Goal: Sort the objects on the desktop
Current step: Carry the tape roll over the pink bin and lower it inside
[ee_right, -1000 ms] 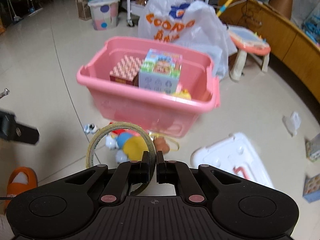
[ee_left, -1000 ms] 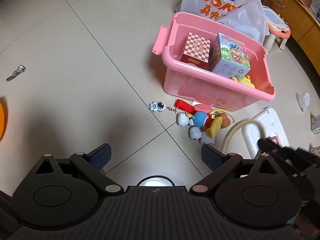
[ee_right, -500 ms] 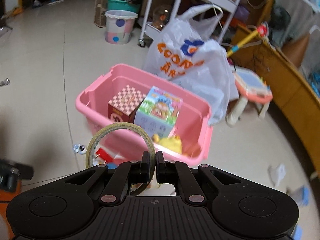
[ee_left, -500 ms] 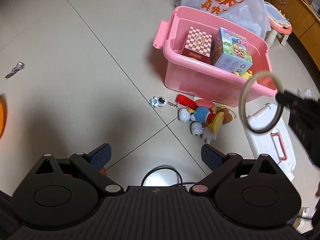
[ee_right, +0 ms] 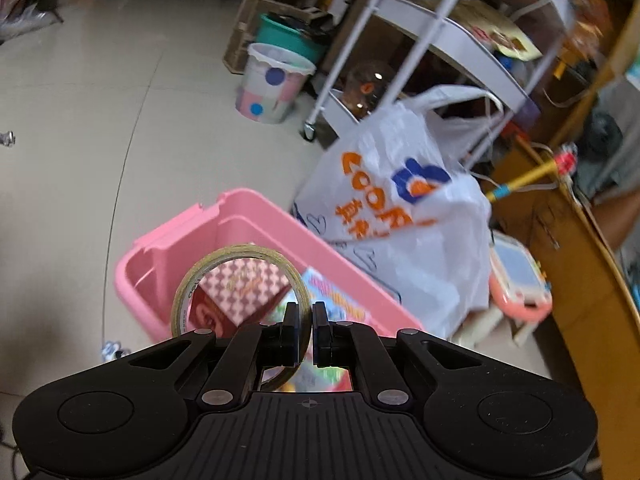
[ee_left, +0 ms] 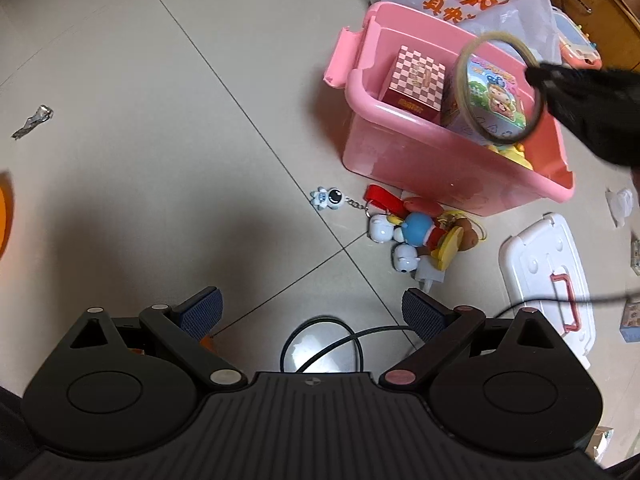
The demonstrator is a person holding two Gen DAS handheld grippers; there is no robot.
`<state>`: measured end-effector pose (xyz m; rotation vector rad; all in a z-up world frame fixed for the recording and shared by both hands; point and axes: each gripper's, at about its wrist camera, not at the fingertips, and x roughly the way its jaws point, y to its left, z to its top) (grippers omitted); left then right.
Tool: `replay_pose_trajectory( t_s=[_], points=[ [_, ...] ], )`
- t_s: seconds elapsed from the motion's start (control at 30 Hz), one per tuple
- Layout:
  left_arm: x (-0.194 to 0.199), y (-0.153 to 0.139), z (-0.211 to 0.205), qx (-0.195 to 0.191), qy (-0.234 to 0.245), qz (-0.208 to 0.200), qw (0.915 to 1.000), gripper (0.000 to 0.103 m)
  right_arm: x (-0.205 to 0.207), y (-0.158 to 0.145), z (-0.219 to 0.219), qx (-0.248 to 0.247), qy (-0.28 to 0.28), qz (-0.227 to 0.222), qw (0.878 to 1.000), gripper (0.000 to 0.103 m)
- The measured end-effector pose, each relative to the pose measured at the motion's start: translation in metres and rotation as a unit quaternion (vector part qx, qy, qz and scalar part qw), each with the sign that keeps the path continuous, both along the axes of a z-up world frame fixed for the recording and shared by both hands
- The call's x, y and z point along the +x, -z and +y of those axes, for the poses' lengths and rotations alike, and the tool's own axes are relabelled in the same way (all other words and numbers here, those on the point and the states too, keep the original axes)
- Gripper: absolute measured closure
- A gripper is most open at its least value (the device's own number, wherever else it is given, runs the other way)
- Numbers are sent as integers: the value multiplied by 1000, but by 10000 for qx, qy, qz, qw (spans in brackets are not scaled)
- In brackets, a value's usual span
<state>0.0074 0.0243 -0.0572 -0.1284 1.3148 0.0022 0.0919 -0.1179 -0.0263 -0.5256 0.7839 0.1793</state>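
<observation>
My right gripper point(ee_right: 306, 332) is shut on a roll of clear tape point(ee_right: 200, 280) and holds it above the pink bin point(ee_right: 160, 252). In the left wrist view the tape ring point(ee_left: 464, 64) hangs over the bin point(ee_left: 400, 148), held by the right gripper point(ee_left: 538, 74). The bin holds a checkered box point(ee_left: 416, 80), a colourful cartoon box point(ee_left: 496, 96) and a yellow toy point(ee_left: 516, 156). My left gripper point(ee_left: 312, 312) is open and empty above the floor. A pile of small toys point(ee_left: 416, 236) and an astronaut keychain point(ee_left: 330, 198) lie in front of the bin.
A white bin lid point(ee_left: 548, 276) lies on the floor at the right. A white shopping bag point(ee_right: 400, 208) stands behind the bin. A spotted bucket point(ee_right: 272, 84), a wire shelf point(ee_right: 440, 40) and a pink drawing board point(ee_right: 516, 276) stand beyond. A cable point(ee_left: 344, 340) runs near my left gripper.
My right gripper has lifted the tape from near the floor, up and forward until it is over the pink bin. The left gripper has stayed open and nearly still.
</observation>
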Motion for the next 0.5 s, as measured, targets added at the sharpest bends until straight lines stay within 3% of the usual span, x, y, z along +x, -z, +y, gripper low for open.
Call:
replay_pose_trajectory(
  t_s=[0.23, 0.5],
  points=[
    [5, 7, 2, 117, -9, 62, 9999, 5, 34, 26, 6, 16, -69, 138, 9999, 98],
    [10, 13, 4, 102, -39, 154, 9998, 5, 41, 52, 25, -207, -355, 260, 9988, 98]
  ],
)
